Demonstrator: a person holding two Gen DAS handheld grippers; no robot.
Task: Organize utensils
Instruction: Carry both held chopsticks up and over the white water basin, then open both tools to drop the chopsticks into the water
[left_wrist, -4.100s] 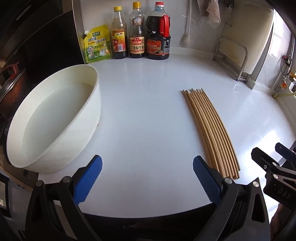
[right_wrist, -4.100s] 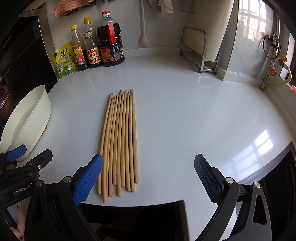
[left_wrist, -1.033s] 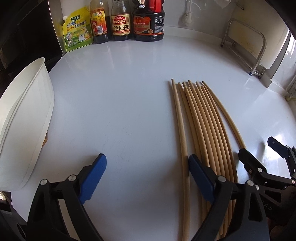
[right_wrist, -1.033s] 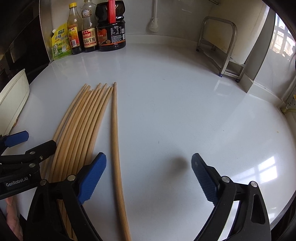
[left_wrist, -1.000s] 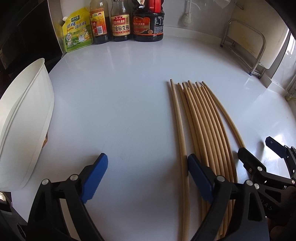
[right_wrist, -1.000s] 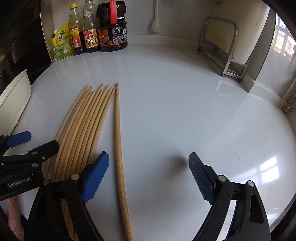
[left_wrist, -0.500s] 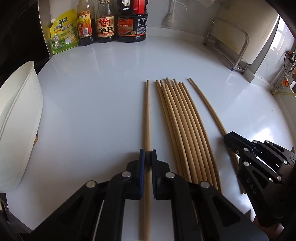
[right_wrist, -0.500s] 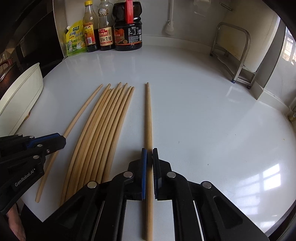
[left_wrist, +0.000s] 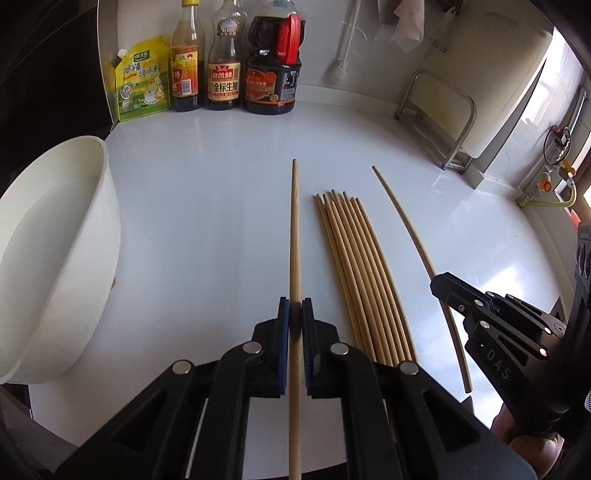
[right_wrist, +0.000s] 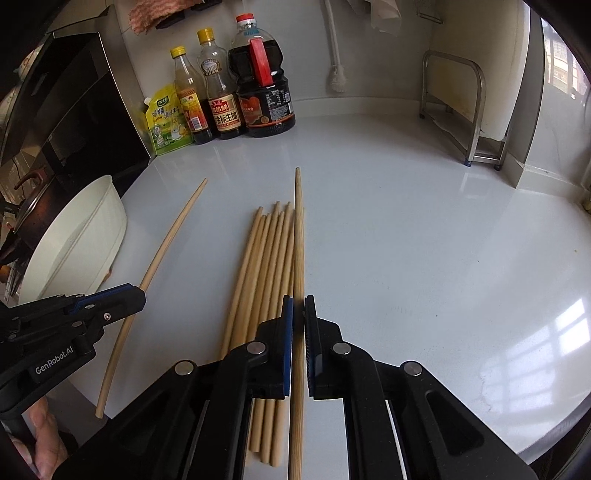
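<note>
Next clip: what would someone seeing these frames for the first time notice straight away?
Each gripper is clamped on one long wooden chopstick: the left gripper on its chopstick, the right gripper on its own. Between them a bundle of matching wooden chopsticks lies on the glossy white counter, with a large white plastic basin at the left edge.

We see a glossy white tabletop that meets a pale wall at the rear. A steel rack stands at the rear right corner, with a white board leaning inside it. A window on the right admits daylight, which reflects off the tabletop. A dark appliance stands at the left edge.
</note>
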